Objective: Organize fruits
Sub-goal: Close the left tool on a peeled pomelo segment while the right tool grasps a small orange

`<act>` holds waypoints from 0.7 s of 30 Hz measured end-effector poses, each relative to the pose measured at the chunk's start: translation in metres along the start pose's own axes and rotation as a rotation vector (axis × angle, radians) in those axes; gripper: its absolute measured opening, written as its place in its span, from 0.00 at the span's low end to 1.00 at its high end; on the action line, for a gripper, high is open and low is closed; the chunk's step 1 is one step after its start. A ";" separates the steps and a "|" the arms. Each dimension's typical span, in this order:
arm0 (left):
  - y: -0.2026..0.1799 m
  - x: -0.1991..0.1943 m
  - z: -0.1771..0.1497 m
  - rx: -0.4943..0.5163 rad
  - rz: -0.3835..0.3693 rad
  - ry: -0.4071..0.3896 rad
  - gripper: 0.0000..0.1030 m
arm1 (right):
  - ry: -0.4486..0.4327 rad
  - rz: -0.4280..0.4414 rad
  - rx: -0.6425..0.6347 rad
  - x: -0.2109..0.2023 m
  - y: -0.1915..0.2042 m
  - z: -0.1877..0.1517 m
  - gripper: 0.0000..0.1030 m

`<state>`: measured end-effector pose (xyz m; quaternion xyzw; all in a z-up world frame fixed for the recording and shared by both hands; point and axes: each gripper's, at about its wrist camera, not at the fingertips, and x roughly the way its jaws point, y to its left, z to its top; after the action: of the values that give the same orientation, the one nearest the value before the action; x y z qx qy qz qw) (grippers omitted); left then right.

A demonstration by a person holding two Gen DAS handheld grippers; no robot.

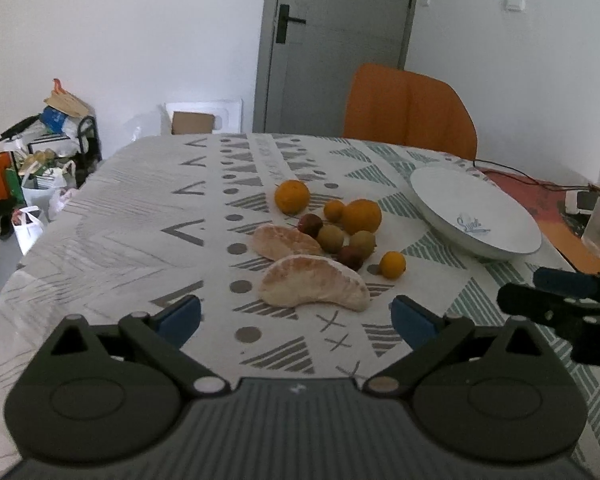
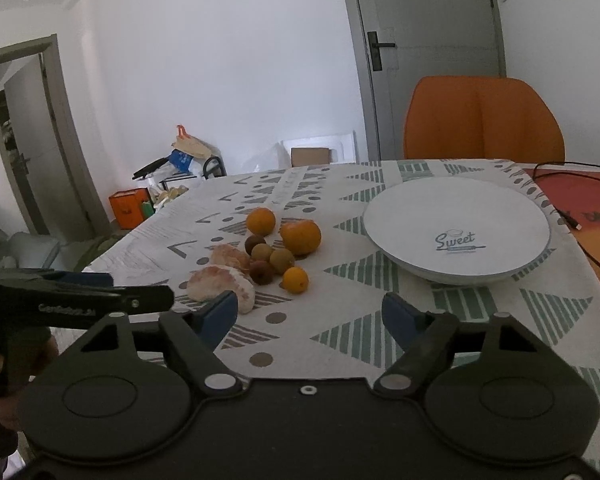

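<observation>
Two hand-held grippers are seen poised over a table covered with a patterned cloth (image 1: pixel 140 208), where loose fruit is waiting to be sorted. From the left wrist view, the left gripper (image 1: pixel 296 316) is held with its blue-padded jaws spread wide and nothing between them; the nearest pomelo segment (image 1: pixel 314 283) lies just beyond them at twelve o'clock, apparently the first target. A second pomelo segment (image 1: pixel 286 242) lies behind it. Further back, two oranges (image 1: pixel 292 197), small kumquats (image 1: pixel 393 265), brownish longans (image 1: pixel 330 238) and dark red fruits (image 1: pixel 310 225) are clustered closely, some touching.

From the right wrist view, the right gripper (image 2: pixel 310 314) is also held apart, though less widely, and nothing is gripped; bare cloth is seen between its pads. The fruit cluster is placed at eleven o'clock from it, and a white plate (image 2: pixel 456 216) printed with "Sweet" at one o'clock. That plate is empty, and is judged to be where the fruit belongs. No fruit has yet been moved. An orange chair (image 2: pixel 484 120) is seen behind the table.
</observation>
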<state>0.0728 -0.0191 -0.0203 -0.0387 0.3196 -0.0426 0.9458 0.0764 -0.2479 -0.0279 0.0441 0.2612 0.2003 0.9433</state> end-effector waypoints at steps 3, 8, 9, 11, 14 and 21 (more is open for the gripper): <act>-0.004 0.011 0.003 0.009 -0.005 0.016 0.98 | 0.015 0.004 0.014 0.008 -0.005 -0.001 0.69; -0.008 0.030 0.007 0.013 -0.011 0.047 0.98 | 0.041 0.008 0.023 0.020 -0.011 -0.005 0.68; -0.009 0.034 0.007 0.016 -0.015 0.055 0.98 | 0.045 0.004 0.025 0.023 -0.011 -0.005 0.68; -0.012 0.042 0.008 0.026 -0.014 0.068 0.98 | 0.049 -0.005 0.029 0.026 -0.013 -0.006 0.68; -0.014 0.054 0.009 0.031 -0.019 0.087 0.99 | 0.047 -0.023 0.041 0.030 -0.017 -0.007 0.68; -0.023 0.079 0.008 0.054 0.009 0.137 0.99 | 0.058 -0.033 0.076 0.039 -0.031 -0.008 0.67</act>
<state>0.1392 -0.0497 -0.0595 -0.0086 0.3823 -0.0496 0.9227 0.1143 -0.2611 -0.0592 0.0695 0.2966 0.1757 0.9361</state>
